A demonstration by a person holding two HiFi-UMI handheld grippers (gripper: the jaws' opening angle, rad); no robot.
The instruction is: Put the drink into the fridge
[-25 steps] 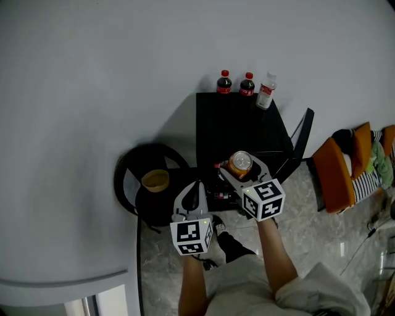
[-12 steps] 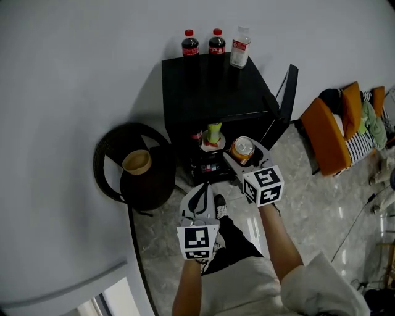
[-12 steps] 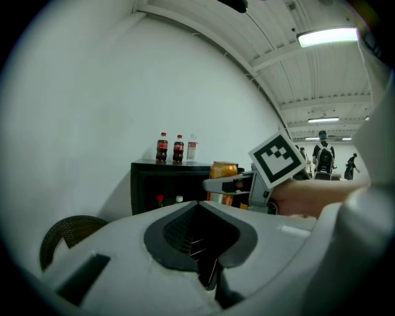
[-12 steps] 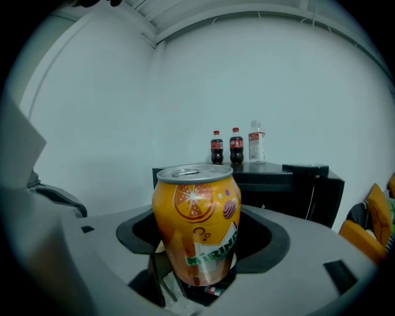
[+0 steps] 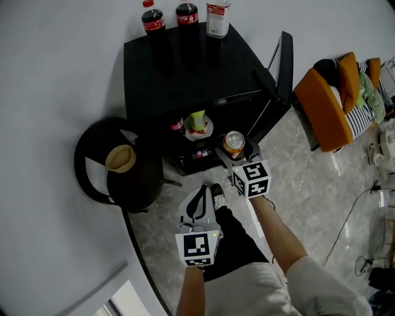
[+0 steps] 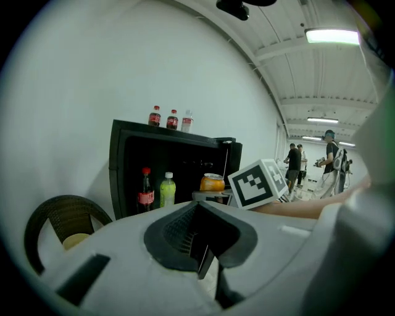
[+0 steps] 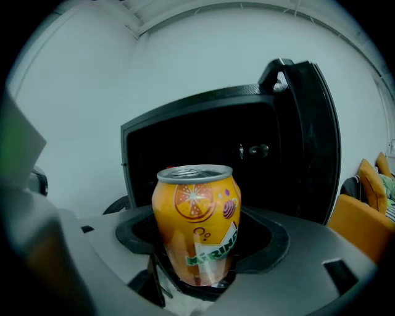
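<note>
An orange soda can [image 5: 234, 144] stands upright between the jaws of my right gripper [image 5: 238, 154], which is shut on it. In the right gripper view the can [image 7: 197, 222] fills the middle, in front of the black fridge [image 7: 203, 142] with its dark open inside. The fridge [image 5: 185, 68] stands against the wall, its door [image 5: 282, 65] swung open to the right. Inside it are a cola bottle [image 5: 177, 125] and a green bottle [image 5: 197, 120]. My left gripper [image 5: 199, 207] hangs lower, shut and empty, away from the fridge.
Two cola bottles [image 5: 152, 18] and a clear bottle [image 5: 217, 15] stand on the fridge top. A dark wicker chair [image 5: 92, 179] holding a tan bowl-like thing [image 5: 120, 158] is left of the fridge. An orange seat [image 5: 324, 105] lies to the right. People [image 6: 333, 163] stand far off.
The fridge has shifted up and left in the head view, and the bottles inside it have come into sight. My right gripper keeps the can before the opening; the left has dropped lower.
</note>
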